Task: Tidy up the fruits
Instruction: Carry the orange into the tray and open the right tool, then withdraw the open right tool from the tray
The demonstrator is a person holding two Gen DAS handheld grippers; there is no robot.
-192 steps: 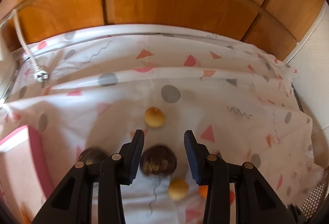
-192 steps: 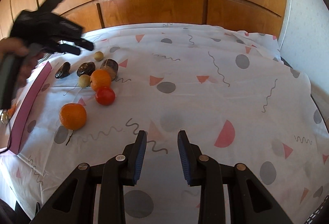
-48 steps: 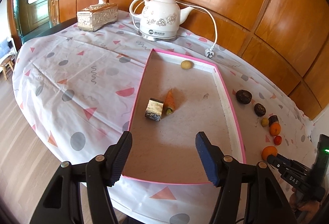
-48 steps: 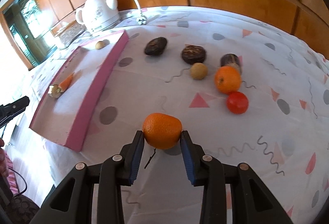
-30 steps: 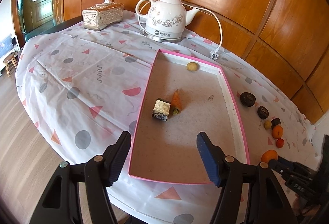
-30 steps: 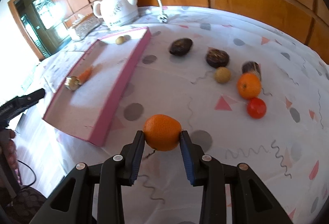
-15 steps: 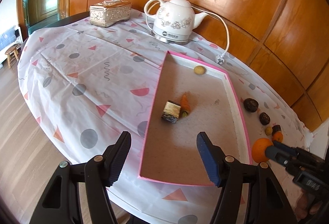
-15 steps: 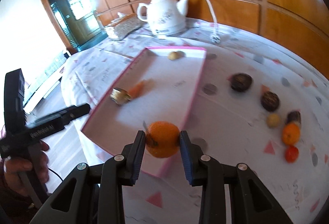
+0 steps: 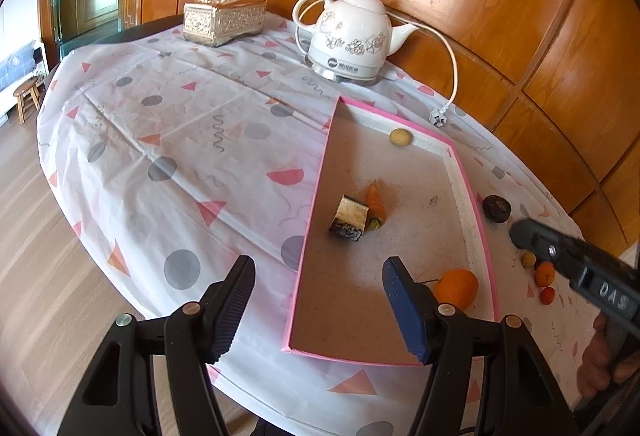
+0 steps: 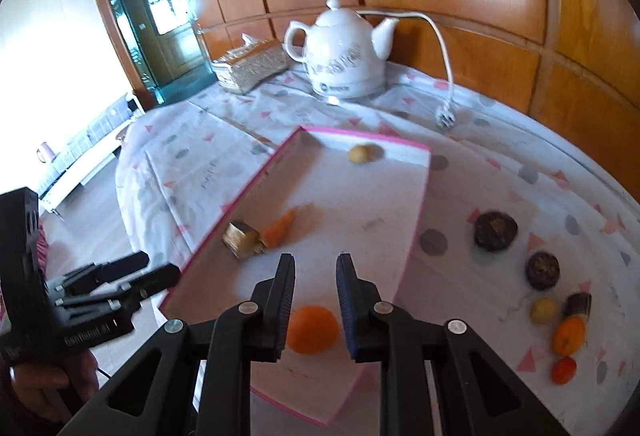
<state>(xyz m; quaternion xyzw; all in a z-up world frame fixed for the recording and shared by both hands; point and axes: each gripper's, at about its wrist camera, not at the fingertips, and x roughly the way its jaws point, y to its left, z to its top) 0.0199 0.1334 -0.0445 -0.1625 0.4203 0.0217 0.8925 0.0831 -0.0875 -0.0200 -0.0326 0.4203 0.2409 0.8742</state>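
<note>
Progress so far: big orange point(image 10: 313, 329) sits in the pink tray point(image 9: 476, 232) beside carrot point(image 9: 376, 201), with right claw point(image 10: 315, 277) spread apart above it. Left claw point(image 9: 320, 296) hangs wide, empty. Six fruits, including the tomato point(image 10: 564, 370), wait on the surface point(image 10: 460, 260).

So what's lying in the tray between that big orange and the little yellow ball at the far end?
A small carrot beside a tan block, roughly midway between the orange and the ball; otherwise bare tray floor. The left wrist view shows it best.
</note>
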